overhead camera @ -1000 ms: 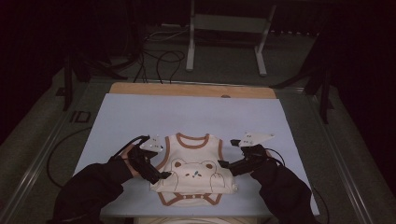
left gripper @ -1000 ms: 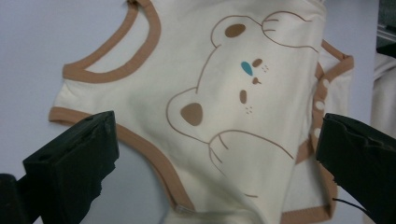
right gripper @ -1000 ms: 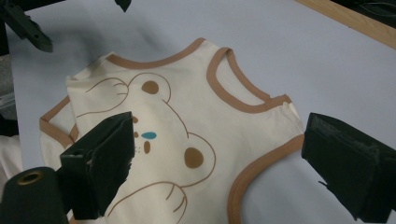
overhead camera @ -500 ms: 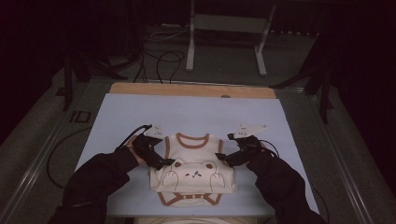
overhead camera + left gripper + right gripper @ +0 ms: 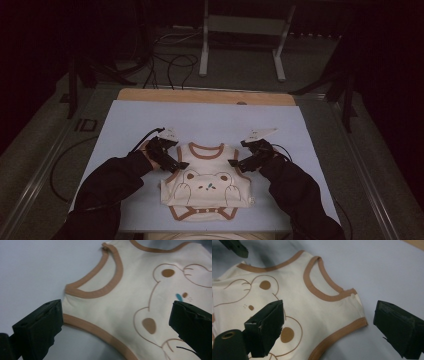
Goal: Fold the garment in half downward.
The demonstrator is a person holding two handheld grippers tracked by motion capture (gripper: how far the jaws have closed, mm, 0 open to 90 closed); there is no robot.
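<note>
A small cream baby bodysuit (image 5: 206, 187) with brown trim and a bear face lies flat on the pale blue table (image 5: 125, 125), in the lower middle of the high view. Its neck hole points to the top of the picture and its snap end points to the bottom, so its long way runs up and down. The left tool (image 5: 176, 164) sits at the left shoulder of the bodysuit and the right tool (image 5: 236, 164) sits at the right shoulder, one on each side, about the same closeness. In the left gripper view the two black jaws are spread wide, with the brown arm-hole edge (image 5: 97, 291) and the side of the cloth lying between them. In the right gripper view the jaws are spread wide too, with the other arm-hole edge (image 5: 324, 293) between them. Neither tool pinches anything yet. I think each tool could close on its own shoulder next.
</note>
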